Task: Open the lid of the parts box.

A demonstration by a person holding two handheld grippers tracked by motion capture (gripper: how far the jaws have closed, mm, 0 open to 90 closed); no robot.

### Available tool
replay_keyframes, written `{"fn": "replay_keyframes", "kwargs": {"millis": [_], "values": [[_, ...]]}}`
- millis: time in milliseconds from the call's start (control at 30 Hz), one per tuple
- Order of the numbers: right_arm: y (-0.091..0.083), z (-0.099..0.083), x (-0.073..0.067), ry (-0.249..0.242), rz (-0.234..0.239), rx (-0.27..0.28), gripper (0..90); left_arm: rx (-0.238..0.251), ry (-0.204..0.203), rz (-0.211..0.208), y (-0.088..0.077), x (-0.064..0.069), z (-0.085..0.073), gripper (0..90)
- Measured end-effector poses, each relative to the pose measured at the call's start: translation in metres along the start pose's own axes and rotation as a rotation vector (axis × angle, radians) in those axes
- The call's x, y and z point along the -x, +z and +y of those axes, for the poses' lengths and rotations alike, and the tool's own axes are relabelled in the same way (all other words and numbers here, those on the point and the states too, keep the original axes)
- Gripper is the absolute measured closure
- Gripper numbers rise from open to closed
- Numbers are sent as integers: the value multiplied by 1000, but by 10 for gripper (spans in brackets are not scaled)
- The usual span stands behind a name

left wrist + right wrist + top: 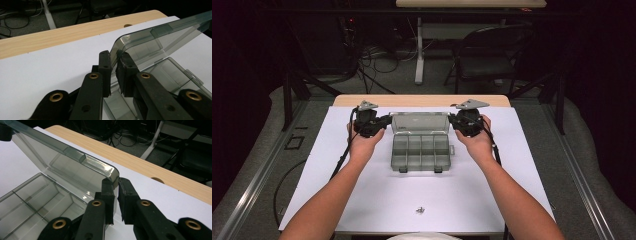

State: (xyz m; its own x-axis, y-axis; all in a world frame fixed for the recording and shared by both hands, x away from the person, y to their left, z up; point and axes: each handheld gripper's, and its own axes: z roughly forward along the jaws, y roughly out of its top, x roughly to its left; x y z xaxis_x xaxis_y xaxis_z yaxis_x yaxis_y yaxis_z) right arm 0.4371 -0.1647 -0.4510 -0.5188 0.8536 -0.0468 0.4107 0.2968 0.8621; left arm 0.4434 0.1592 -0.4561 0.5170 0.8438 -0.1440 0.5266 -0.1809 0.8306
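L+R fingers [113,72] [116,202] pinch lid [420,123] side edges.

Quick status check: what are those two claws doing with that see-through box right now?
Left claw and right claw each clamped on a side edge of the raised lid. Compartment box open, compartments look empty. Small metal bit lies apart, near table edge; nothing blocking.

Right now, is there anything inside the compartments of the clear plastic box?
No. In the high view every compartment of the box looks bare, and the only loose item is a small metal piece on the table's near edge.
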Motion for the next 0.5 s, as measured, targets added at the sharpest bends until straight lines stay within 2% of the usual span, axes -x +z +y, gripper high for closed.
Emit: {"fn": "replay_keyframes", "kwargs": {"millis": [33,133,500], "values": [[1,0,1,12,1,1,832,0,-19,3,1,0,1,826],[2,1,1,14,-3,2,834,3,-30,7,3,-1,2,828],[9,3,5,51,-14,12,840,2,-37,28,7,-2,6,844]]}}
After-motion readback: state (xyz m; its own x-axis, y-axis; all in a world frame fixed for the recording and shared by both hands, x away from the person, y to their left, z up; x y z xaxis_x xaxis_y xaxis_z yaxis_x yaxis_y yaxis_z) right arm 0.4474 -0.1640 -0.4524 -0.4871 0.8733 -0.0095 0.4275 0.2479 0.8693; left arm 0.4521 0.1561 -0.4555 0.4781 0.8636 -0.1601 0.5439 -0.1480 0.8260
